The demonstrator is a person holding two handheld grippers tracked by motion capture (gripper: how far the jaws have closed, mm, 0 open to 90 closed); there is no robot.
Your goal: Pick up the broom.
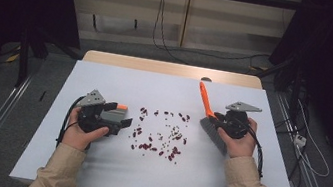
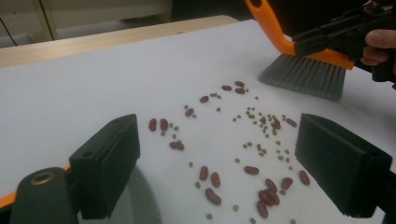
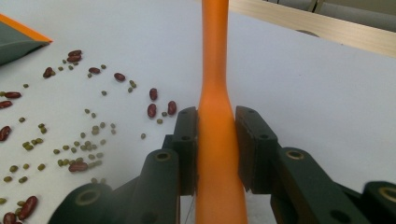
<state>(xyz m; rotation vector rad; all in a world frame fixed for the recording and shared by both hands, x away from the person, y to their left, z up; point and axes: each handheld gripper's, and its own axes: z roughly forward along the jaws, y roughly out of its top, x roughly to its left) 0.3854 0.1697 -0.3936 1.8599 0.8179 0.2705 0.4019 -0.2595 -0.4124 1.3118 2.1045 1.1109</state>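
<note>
brush: 1 | dustpan: 1 | grippers: 2 | red beans: roughly two dozen | small green beans: too many to count

We see an orange-handled brush at the right, bristles down on the white table, handle tilted up toward the far side. A grey dustpan with an orange edge sits at the left. Between them lie scattered red and small green beans.
</note>
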